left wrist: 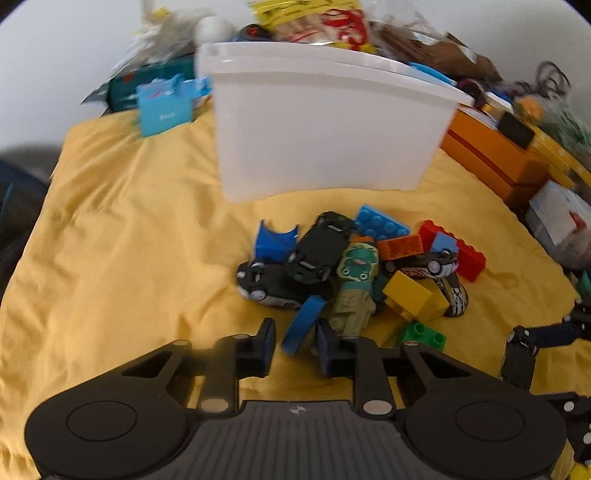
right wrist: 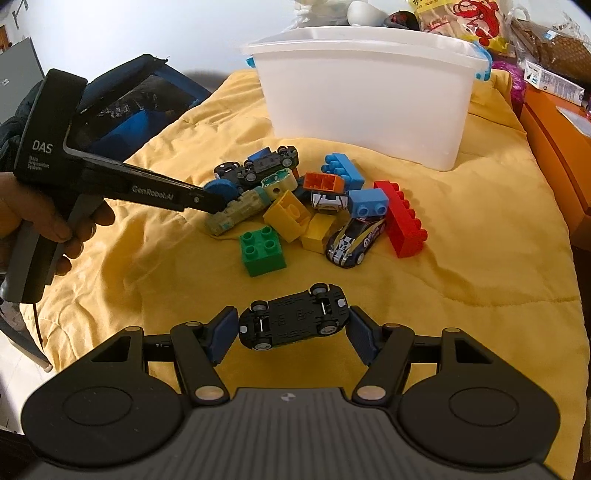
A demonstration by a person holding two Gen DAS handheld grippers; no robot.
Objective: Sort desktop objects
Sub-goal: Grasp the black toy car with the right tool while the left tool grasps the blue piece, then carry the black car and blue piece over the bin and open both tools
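Note:
A heap of toy cars and plastic bricks (right wrist: 314, 206) lies on the yellow cloth (right wrist: 461, 258) in front of a white bin (right wrist: 365, 99). My right gripper (right wrist: 291, 326) is shut on an upside-down black toy car (right wrist: 293, 319), its pads at the car's two ends. My left gripper (left wrist: 295, 339) is partly open around a blue disc-shaped piece (left wrist: 303, 325) at the near edge of the heap (left wrist: 351, 269); the pads stand apart from it. The left gripper also shows in the right wrist view (right wrist: 218, 195), with its tip at the heap's left side.
The white bin (left wrist: 325, 125) stands behind the heap. Orange boxes (left wrist: 491, 158) and clutter line the right side. A blue carton (left wrist: 166, 107) and snack bags (left wrist: 310, 18) sit at the back. A green brick (right wrist: 262, 249) and a striped car (right wrist: 354, 236) lie nearest.

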